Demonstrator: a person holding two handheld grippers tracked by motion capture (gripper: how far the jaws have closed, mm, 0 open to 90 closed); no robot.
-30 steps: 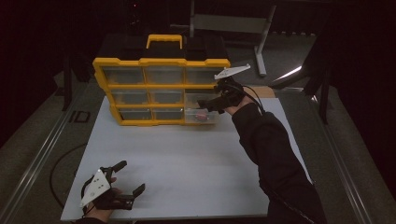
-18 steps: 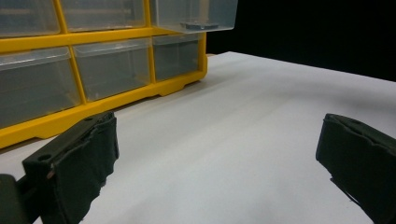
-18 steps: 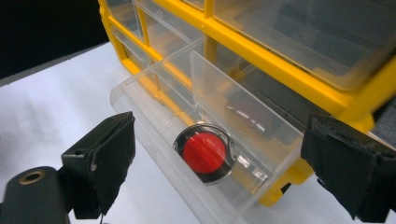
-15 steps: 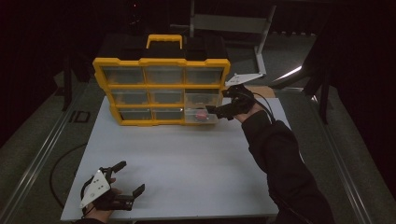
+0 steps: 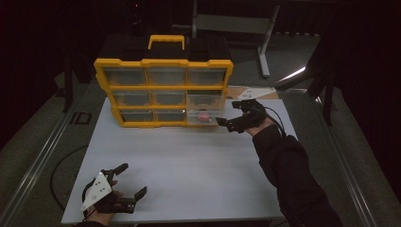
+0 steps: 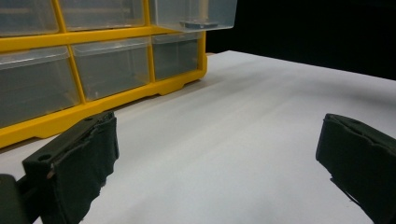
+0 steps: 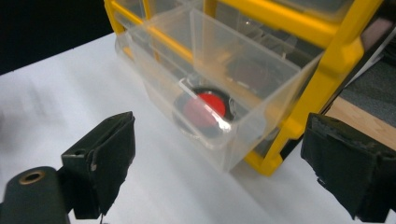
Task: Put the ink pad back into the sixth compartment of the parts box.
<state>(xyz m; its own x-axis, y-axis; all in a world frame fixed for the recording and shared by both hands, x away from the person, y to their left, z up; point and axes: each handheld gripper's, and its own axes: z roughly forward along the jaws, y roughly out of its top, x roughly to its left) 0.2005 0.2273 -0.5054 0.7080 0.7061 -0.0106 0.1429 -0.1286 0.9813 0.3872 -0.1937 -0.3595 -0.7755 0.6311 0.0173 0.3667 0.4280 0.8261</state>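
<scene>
A yellow drawer cabinet [image 5: 163,90] with clear drawers stands at the back of the white table [image 5: 189,161]. Its middle-right drawer [image 5: 204,112] [image 7: 219,88] is pulled out and holds a round red-and-black object [image 5: 204,116] [image 7: 205,106]. My right gripper [image 5: 231,116] [image 7: 219,172] hovers open just in front of and to the right of that drawer, with nothing between its jaws. My left gripper [image 5: 130,182] [image 6: 217,154] rests open near the table's front left corner, facing the cabinet [image 6: 93,70], jaws empty.
A black toolbox with a yellow handle [image 5: 166,41] sits behind the cabinet. A wooden board with paper [image 5: 255,92] lies at the back right. A metal stand [image 5: 265,47] rises beyond the table. Rails run along both table sides.
The right gripper has drawn back from the cabinet front toward the right and lower, and the middle-right drawer now stands pulled out. The left gripper has stayed put.
</scene>
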